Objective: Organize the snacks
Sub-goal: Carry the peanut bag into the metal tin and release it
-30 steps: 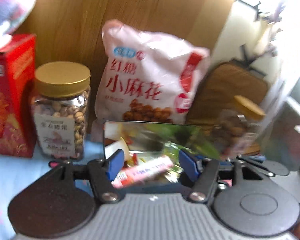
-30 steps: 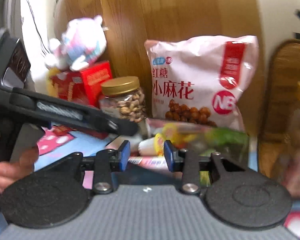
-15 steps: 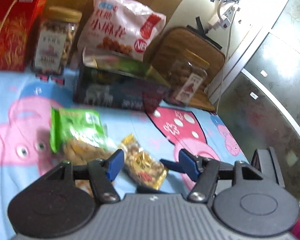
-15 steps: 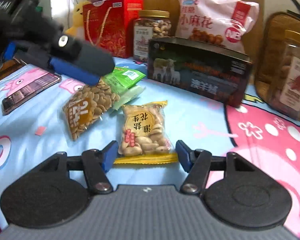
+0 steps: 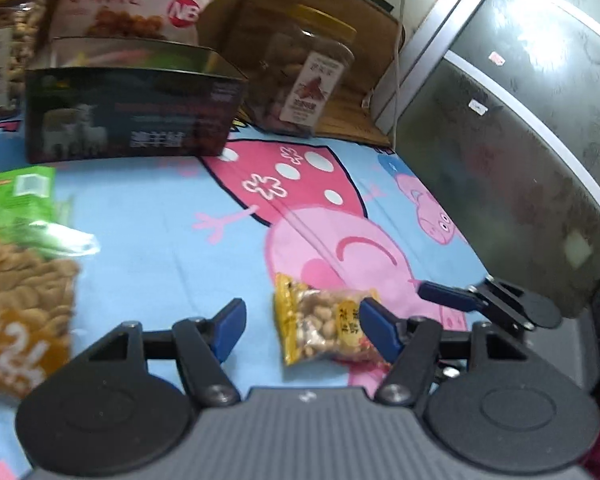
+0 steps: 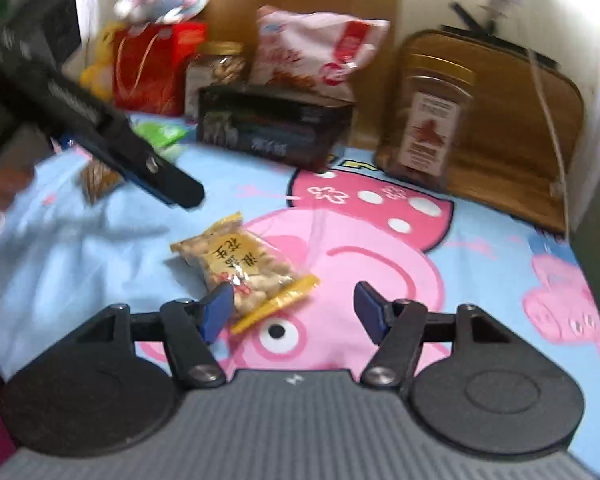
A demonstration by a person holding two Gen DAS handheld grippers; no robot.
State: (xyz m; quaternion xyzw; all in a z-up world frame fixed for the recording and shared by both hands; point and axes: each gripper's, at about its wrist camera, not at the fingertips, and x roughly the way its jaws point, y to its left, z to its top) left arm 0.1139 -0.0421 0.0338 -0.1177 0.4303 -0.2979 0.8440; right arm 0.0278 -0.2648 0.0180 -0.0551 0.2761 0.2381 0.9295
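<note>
A small yellow peanut packet (image 5: 324, 322) lies flat on the blue cartoon cloth (image 5: 160, 240), partly between my open fingers. My left gripper (image 5: 300, 326) is open and empty just above it. In the right wrist view the same packet (image 6: 244, 266) lies by my left fingertip. My right gripper (image 6: 294, 310) is open and empty. A dark open box (image 5: 132, 116) holding snacks stands at the back, also seen in the right wrist view (image 6: 272, 126). A large bag of biscuits (image 5: 16, 312) and a green packet (image 5: 16, 196) lie at the left.
Against the wooden back wall stand a pink-white snack bag (image 6: 316, 48), a gold-lidded nut jar (image 6: 216, 70), a red gift box (image 6: 152, 66) and a brown jar (image 6: 428, 120) on a wooden mat. A grey cabinet (image 5: 520, 140) borders the cloth on the right.
Both grippers have pulled back from the box and swung right. The peanut packet now sits lower and closer between the fingers. Both stay open.
</note>
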